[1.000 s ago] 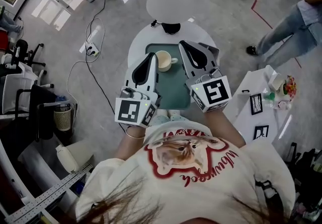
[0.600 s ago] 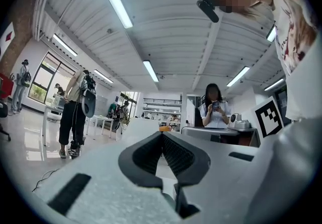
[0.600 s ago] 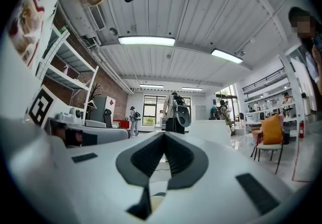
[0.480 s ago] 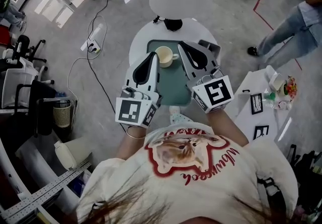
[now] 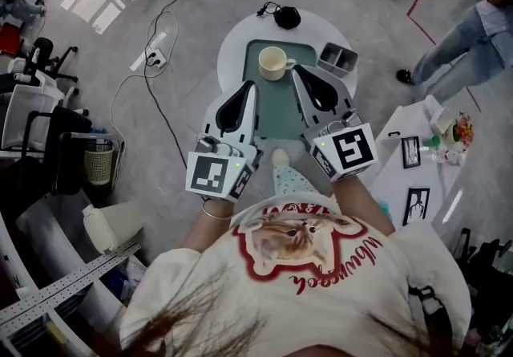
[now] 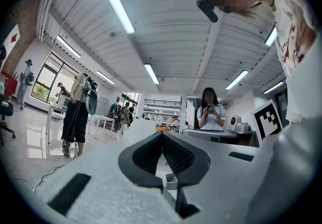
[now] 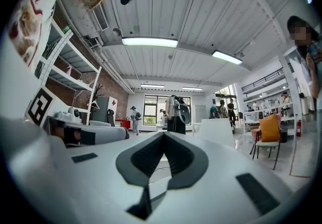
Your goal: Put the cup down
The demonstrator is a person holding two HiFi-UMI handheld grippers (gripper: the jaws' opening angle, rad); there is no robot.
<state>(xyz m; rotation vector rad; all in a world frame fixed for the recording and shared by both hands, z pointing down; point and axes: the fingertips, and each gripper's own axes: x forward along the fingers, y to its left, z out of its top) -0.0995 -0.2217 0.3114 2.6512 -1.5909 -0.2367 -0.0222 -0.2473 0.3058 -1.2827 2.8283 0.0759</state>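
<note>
Judging from how things lie, the setting-down is taken as done. The cream ceramic cup (image 5: 273,63) stands upright by the far left corner of the dark green rectangular tray (image 5: 277,109), with its handle turned toward the tray's right edge. It is gripped by neither tool.

What remains, it is judged, is a clean retreat. This is best done by drawing both tools straight back over the tray's near edge. They should be kept high, with no sideways sweep by which the handle could be clipped. The same care is owed to the grey two-compartment box (image 5: 338,59) at the right edge of the round white tabletop (image 5: 232,50).

The left gripper (image 5: 252,85) is held above the tray's near left corner, its tips aimed at the far edge and well short of the cup. The right gripper (image 5: 296,70) is held alongside it, above the tray's right side. In the head view its tips appear just beside the handle. No cup shows in the right gripper view, however, so the tool is judged to be raised clear of it.

In each gripper view the two jaws are seen pressed together at the tips with nothing between them. Both are pointed out across the room, not down at the tabletop. Both tools are held close in front of the torso, with the marker cubes nearest the body.
</note>
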